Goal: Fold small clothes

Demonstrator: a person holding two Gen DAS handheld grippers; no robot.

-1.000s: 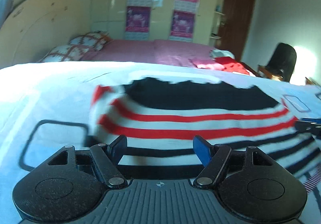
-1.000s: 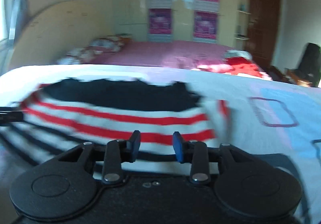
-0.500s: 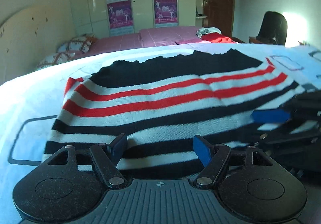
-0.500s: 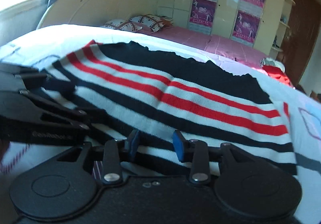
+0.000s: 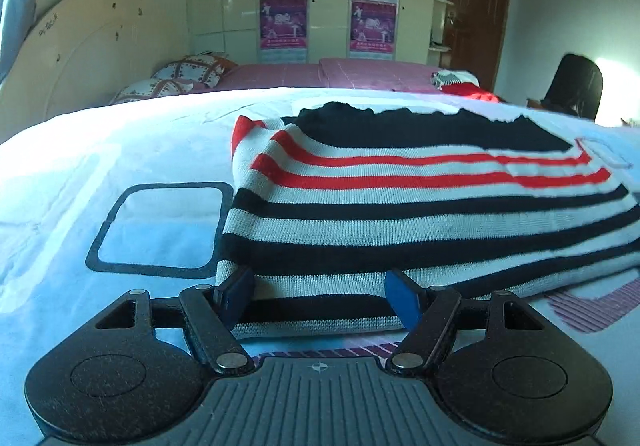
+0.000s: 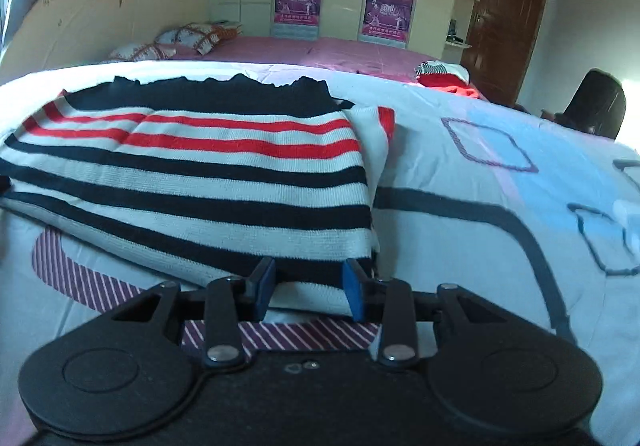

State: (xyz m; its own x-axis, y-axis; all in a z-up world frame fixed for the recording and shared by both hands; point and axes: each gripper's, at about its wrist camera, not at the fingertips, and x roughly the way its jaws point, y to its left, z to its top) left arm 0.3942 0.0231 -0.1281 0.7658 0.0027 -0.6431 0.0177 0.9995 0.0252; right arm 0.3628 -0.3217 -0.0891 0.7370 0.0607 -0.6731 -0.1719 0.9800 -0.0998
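Both tongs are now sitting apart at the near hem, no longer crossing into each other's view. Left tongs are standing spread around the striped sweater, which is lying folded on the bed. Right tongs are spread too. Whether the blue pads are touching the knit is hard to tell.

Left gripper: black ribbed body, crosshair mark, silver pivot screws, blue fingertips. Right gripper: smooth speckled black housing, the same blue tips.
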